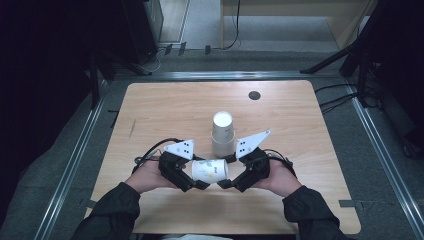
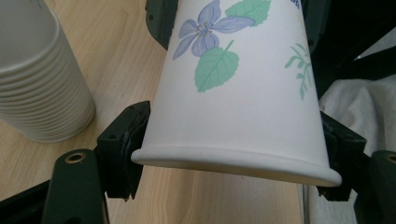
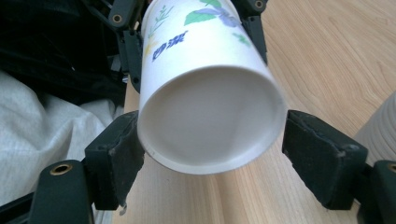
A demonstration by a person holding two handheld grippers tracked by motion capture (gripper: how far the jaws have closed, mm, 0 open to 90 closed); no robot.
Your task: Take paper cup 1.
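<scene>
A floral paper cup (image 1: 210,170) is held level above the bench (image 1: 165,105), at the 6 o'clock edge of the high view, between the two grippers. The left gripper (image 1: 199,184) grips the cup at its rolled rim end; in the left gripper view both pads press on the cup (image 2: 238,93) wall just above the rim. The right gripper (image 1: 223,183) stands at the cup base; in the right gripper view its jaws are set wider than the base (image 3: 210,121), with a visible gap at the right pad and the left pad close beside the wall, contact not certain.

Print on the cup: a violet flower with green leaves, a green sprig, and a short blue text mark, too small to read. No other writing is legible.

A stack of plain white paper cups (image 1: 222,132) stands mouth-down on the bench at 12 o'clock from the held cup, just beside the right gripper.
</scene>
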